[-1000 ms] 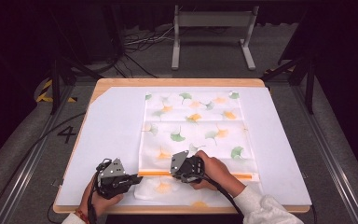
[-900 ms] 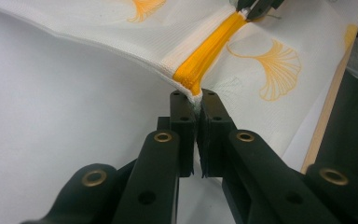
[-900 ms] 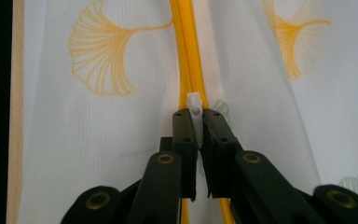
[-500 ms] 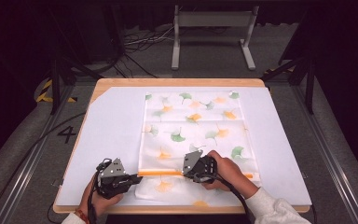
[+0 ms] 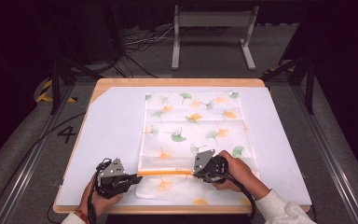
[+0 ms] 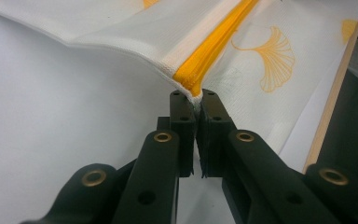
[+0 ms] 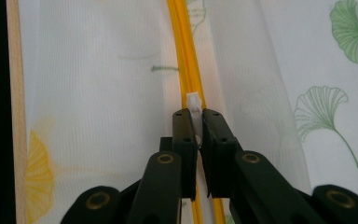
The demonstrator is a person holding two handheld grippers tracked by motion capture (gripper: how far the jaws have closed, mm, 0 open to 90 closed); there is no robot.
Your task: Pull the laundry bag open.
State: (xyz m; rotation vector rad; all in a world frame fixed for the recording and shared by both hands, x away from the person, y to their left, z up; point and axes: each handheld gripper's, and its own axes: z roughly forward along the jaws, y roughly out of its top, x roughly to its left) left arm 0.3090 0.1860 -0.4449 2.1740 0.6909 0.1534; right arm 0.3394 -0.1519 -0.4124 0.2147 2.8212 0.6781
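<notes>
Cloth bag (image 5: 193,135): white mesh fabric printed with green and orange ginkgo leaves, lying flat on the white sheet (image 5: 112,135) that covers the tabletop (image 5: 177,82); it reaches from near the far edge down to the near edge, about midway between the left and right edges.
Zipper (image 5: 165,172): an orange strip running left to right across the bag close to the near edge, stretched between the two tools.
Left tongs (image 6: 196,103): closed on the very end of the orange zipper, where the bag's corner seam comes to a point; the fabric there lifts slightly off the sheet.
Right tongs (image 7: 195,113): closed on the small white zipper pull (image 7: 193,103), which sits on the orange zipper line and sticks out just past the tips.
Left hand (image 5: 98,198): at the near edge toward the left corner, holding its tool with the tongs aimed right along the zipper.
Right hand (image 5: 240,172): near the near edge, right of centre, resting over the bag, its tool aimed left.
Floor (image 5: 205,51): grey, with cables and a metal stand beyond the far edge.
</notes>
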